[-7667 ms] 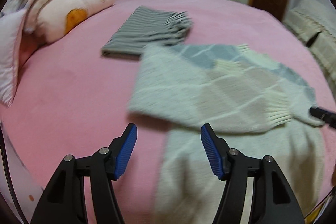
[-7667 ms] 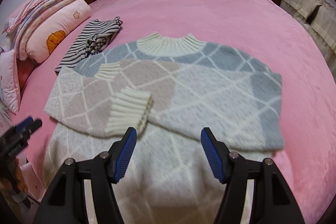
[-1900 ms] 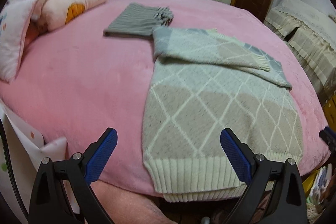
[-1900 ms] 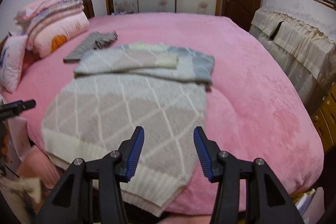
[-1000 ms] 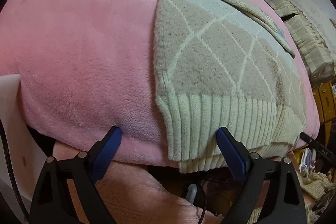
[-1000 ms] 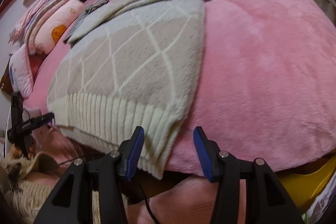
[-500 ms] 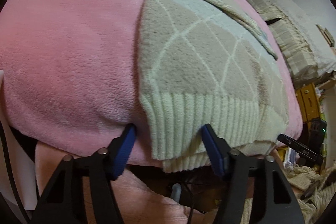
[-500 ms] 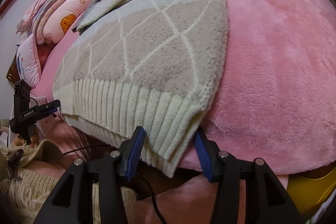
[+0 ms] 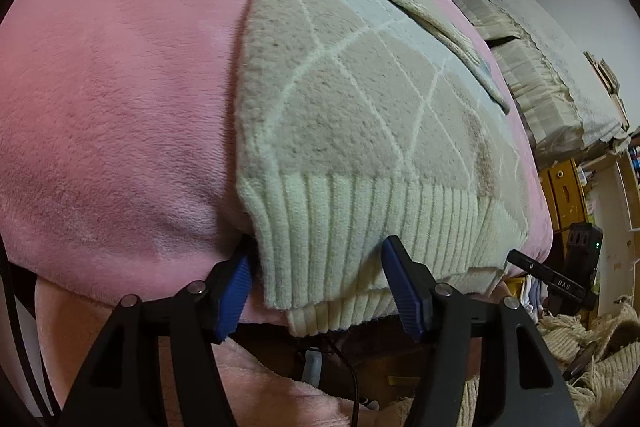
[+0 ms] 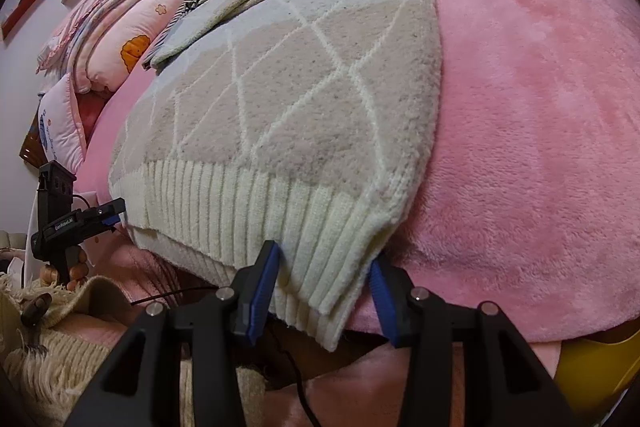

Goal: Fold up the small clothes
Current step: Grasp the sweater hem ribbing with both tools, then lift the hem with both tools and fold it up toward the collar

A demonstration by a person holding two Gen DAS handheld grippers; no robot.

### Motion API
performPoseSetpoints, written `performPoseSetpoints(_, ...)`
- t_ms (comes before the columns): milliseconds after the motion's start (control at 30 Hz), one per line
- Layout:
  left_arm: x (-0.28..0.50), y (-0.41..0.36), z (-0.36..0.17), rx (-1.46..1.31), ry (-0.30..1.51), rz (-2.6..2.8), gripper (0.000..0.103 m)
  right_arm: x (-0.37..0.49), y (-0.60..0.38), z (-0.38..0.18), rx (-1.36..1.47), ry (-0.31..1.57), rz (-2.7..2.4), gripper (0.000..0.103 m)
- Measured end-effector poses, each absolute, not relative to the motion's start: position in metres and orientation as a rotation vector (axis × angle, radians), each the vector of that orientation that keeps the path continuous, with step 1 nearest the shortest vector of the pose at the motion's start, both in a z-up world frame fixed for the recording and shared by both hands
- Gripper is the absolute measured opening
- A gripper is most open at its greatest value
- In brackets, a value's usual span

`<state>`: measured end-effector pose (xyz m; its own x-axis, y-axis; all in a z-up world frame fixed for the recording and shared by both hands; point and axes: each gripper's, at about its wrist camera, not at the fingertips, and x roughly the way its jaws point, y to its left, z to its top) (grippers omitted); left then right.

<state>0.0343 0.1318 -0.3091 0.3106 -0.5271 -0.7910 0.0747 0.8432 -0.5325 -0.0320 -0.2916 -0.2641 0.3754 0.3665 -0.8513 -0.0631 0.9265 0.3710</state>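
A grey and beige diamond-pattern sweater (image 9: 352,99) lies on the pink bed, sleeves folded across its top, its cream ribbed hem hanging over the near edge. My left gripper (image 9: 316,287) is open, its blue pads straddling the hem's left corner. In the right wrist view the sweater (image 10: 304,99) fills the middle, and my right gripper (image 10: 324,291) is open with its pads around the hem's right corner. The left gripper also shows far left in the right wrist view (image 10: 76,223).
The pink bed cover (image 9: 112,99) spreads left of the sweater and right of it (image 10: 540,131). A folded striped garment (image 10: 188,7) and pink pillows (image 10: 116,39) lie at the bed's far side. A cream-covered sofa (image 9: 552,67) and wooden drawers (image 9: 568,195) stand to the right.
Both grippers have dropped to the bed's near edge and moved in on the hem corners. Their jaws have narrowed around the ribbed hem.
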Motion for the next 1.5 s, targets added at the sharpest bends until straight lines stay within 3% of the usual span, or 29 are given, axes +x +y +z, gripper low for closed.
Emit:
performPoseSetpoints(100,0.034,0.133,-0.311,-0.466,1.2,-0.439,0.06,-0.032,-0.287,-0.263,0.296,1.158,0.312,0.023)
performPoseSetpoints(133,0.034,0.134,-0.312,-0.476,1.199,-0.441,0.06,-0.032,-0.286,-0.263,0.293,1.162,0.315,0.022)
performPoseSetpoints(500,0.032,0.142,-0.313,-0.499,1.217,-0.47,0.06,-0.032,-0.298,-0.272,0.378,1.184,0.306,0.021)
performPoseSetpoints(633,0.032,0.142,-0.315,-0.512,1.229,-0.469,0.043,-0.031,-0.297,-0.271,0.385,1.179,0.316,0.013)
performPoseSetpoints(800,0.03,0.149,-0.32,-0.572,1.246,-0.466,0.025,-0.032,-0.294,-0.268,0.375,1.172,0.32,0.01)
performPoseSetpoints(867,0.03,0.148,-0.322,-0.574,1.252,-0.473,0.013,-0.032,-0.295,-0.268,0.383,1.169,0.321,0.01)
performPoseSetpoints(933,0.03,0.144,-0.318,-0.563,1.252,-0.47,0.01,-0.031,-0.294,-0.266,0.38,1.161,0.324,0.009)
performPoseSetpoints(1267,0.039,0.134,-0.296,-0.576,1.272,-0.395,0.009,-0.027,-0.287,-0.22,0.377,1.027,0.428,0.008)
performPoseSetpoints(1500,0.065,0.129,-0.242,-0.714,1.192,-0.388,0.008,-0.002,-0.297,-0.163,0.435,0.869,0.5,0.008)
